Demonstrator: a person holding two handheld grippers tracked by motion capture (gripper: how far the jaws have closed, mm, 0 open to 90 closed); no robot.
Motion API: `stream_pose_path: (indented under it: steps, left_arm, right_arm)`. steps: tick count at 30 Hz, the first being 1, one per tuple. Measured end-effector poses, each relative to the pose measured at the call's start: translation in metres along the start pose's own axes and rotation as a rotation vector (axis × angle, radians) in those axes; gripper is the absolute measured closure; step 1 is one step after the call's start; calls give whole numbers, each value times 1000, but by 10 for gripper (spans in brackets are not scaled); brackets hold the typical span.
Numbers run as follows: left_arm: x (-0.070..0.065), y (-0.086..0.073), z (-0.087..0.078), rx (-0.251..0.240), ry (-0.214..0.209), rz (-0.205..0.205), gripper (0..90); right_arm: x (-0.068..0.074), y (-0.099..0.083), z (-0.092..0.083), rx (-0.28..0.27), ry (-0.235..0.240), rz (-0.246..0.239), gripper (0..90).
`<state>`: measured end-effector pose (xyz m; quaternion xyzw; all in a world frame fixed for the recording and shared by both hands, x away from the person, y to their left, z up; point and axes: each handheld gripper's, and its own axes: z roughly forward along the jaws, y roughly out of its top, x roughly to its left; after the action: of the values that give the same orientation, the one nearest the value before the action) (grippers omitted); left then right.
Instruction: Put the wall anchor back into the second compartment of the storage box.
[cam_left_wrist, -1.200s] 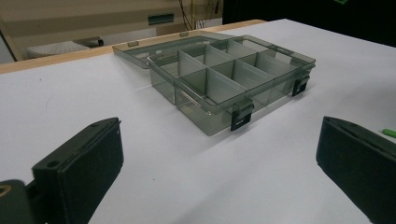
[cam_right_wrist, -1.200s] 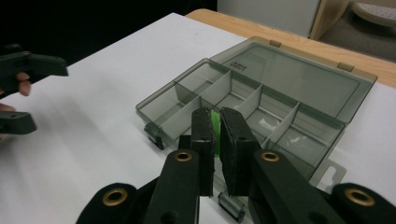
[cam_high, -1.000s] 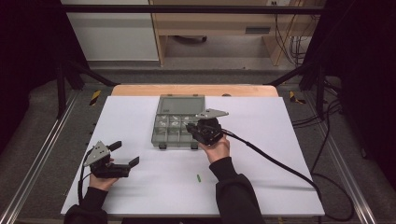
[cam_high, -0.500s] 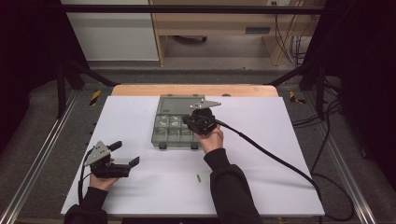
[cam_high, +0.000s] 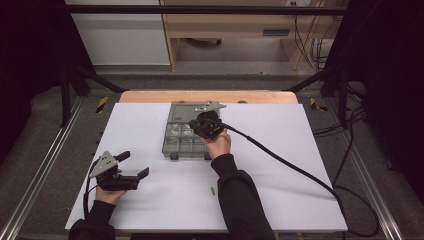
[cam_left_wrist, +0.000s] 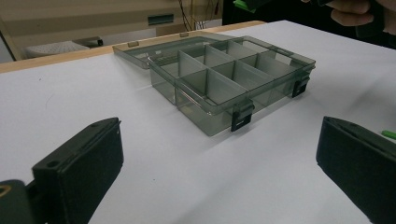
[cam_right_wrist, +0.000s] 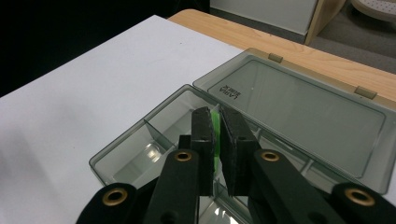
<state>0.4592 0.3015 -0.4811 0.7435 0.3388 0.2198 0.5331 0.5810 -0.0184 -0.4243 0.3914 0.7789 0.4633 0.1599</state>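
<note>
A small green piece (cam_right_wrist: 215, 122) is being pinched between the nearly closed jaws of the right gripper (cam_right_wrist: 215, 123), with only a thin sliver of it showing between the pads. Compared with a second ago, this gripper is being carried from the right edge of the compartment box (cam_high: 176, 146) inward and toward its far side, so that it is now being held over the box's rear cells (cam_right_wrist: 173, 122), just in front of the opened lid (cam_right_wrist: 299, 109) lying flat behind. From this shift it is being judged that the carrying stage is nearly finished and that the piece is being lined up for release into one of the back compartments; which cell exactly cannot be told.

The left gripper (cam_high: 131, 163) is being kept where it was, near the left front of the white table (cam_high: 280, 165), with its jaws spread wide and nothing between them. A second green piece (cam_high: 212, 190) is lying on the table in front of the box, well apart from it, apparently waiting to be collected next.
</note>
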Motion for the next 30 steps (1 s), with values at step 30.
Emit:
stream_pose_path:
  steps: [30]
  left_arm:
    - [0, 0, 0, 0, 0, -1, 5]
  right_arm:
    - [-4, -11, 48, 83, -7, 7, 845]
